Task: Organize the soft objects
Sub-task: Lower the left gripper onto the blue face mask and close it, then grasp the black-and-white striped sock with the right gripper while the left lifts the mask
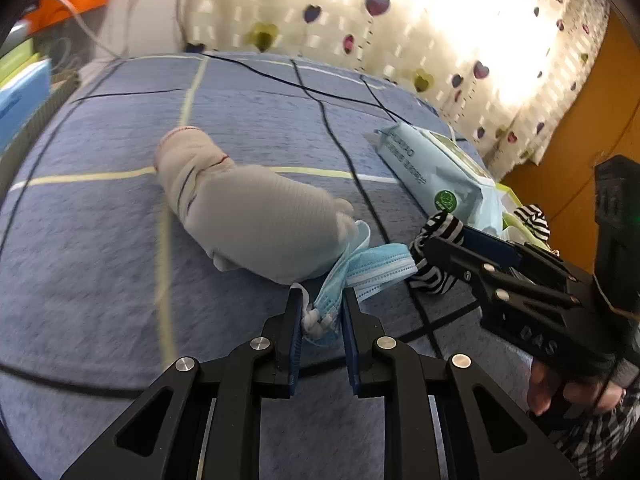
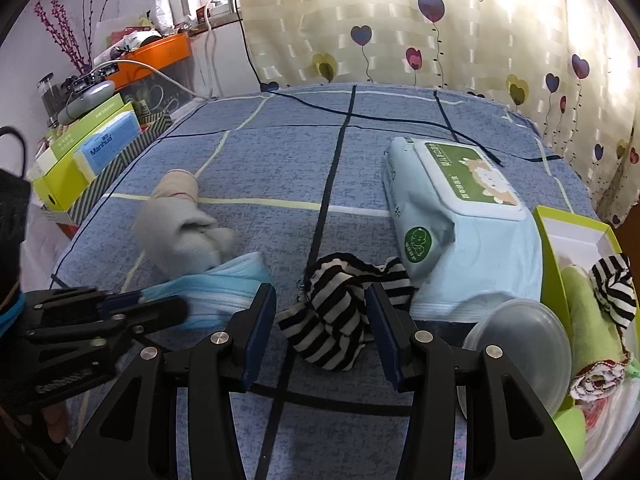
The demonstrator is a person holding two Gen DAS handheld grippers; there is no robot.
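My left gripper (image 1: 322,300) is shut on a blue face mask (image 1: 360,272), pinching its bunched end just above the blue bedspread (image 1: 248,112). A grey sock (image 1: 256,216) lies behind the mask, touching it; it also shows in the right wrist view (image 2: 180,224). My right gripper (image 2: 320,300) is open, its fingers on either side of a black-and-white striped sock (image 2: 332,320) lying on the bed. The mask (image 2: 224,284) and the left gripper (image 2: 120,308) show at the left of the right wrist view.
A pack of wet wipes (image 2: 452,216) lies right of the striped sock. A green box (image 2: 576,240) at the right holds a second striped sock (image 2: 612,284), green cloth and a clear lid (image 2: 520,348). Boxes (image 2: 80,160) stand on the left bedside. A heart-patterned curtain (image 2: 400,20) hangs behind.
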